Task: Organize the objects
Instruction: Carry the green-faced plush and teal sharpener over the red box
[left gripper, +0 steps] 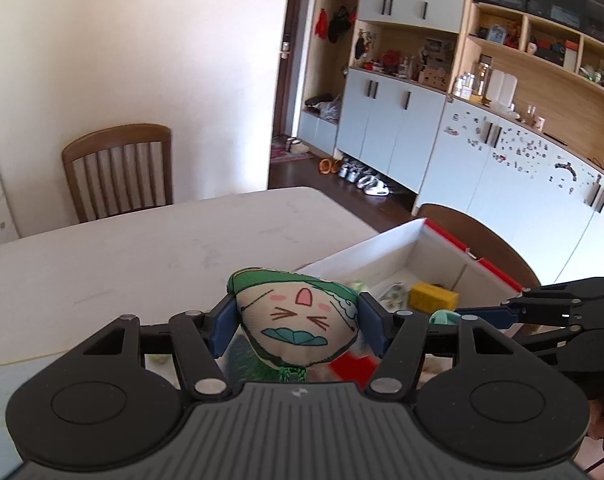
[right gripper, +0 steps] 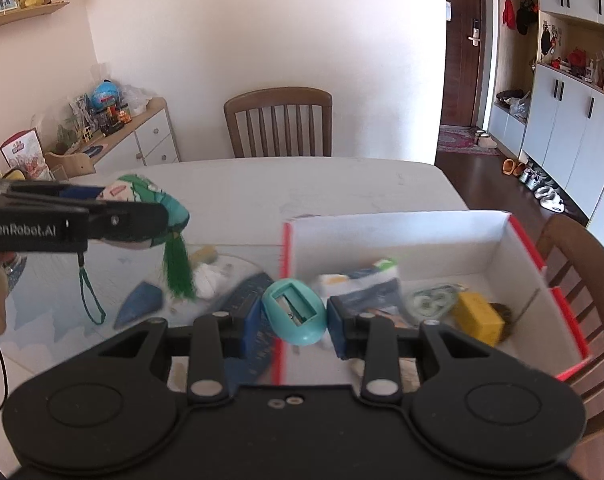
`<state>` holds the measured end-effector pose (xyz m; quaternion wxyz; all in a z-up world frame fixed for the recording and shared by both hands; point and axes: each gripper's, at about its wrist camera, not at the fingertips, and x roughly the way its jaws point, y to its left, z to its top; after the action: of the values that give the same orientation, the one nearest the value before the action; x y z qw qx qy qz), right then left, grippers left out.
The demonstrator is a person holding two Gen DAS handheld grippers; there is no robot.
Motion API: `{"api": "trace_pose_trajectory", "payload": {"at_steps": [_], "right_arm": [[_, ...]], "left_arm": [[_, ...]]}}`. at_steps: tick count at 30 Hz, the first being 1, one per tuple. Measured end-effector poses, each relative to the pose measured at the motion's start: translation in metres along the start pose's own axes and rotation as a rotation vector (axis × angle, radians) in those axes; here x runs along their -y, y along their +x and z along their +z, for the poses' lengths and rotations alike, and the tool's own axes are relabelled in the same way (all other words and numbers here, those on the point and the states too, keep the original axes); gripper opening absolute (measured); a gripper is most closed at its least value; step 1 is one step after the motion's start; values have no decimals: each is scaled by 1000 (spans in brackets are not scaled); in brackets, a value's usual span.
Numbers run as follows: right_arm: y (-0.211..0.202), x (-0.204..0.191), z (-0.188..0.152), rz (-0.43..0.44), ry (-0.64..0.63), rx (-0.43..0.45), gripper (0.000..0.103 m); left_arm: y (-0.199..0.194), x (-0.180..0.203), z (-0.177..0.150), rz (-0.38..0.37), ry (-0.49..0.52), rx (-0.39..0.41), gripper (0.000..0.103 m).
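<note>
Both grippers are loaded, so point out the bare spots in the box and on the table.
Free: the box floor along its far wall, and the table between box and far chair. Crowded: near the yellow block and on the mat under the left gripper.

The box (right gripper: 441,228) contents blur in the right wrist view; the left gripper (right gripper: 142,216) hides part of the plush sachet (right gripper: 174,212), and its body runs off the left edge
</note>
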<state>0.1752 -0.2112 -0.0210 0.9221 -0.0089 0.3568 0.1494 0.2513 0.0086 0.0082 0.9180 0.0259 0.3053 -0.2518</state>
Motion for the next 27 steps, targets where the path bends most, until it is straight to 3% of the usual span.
{"api": "trace_pose_trajectory", "payload": {"at_steps": [12, 21, 27], "right_arm": [[-13, 90, -13, -47, -12, -18, 34], [0, 126, -17, -49, -14, -60, 34], [17, 132, -19, -19, -49, -111, 34]], "left_arm": [[60, 93, 35, -75, 64, -3, 63], [108, 128, 62, -98, 82, -14, 63], [156, 137, 55, -85, 107, -107, 63]]}}
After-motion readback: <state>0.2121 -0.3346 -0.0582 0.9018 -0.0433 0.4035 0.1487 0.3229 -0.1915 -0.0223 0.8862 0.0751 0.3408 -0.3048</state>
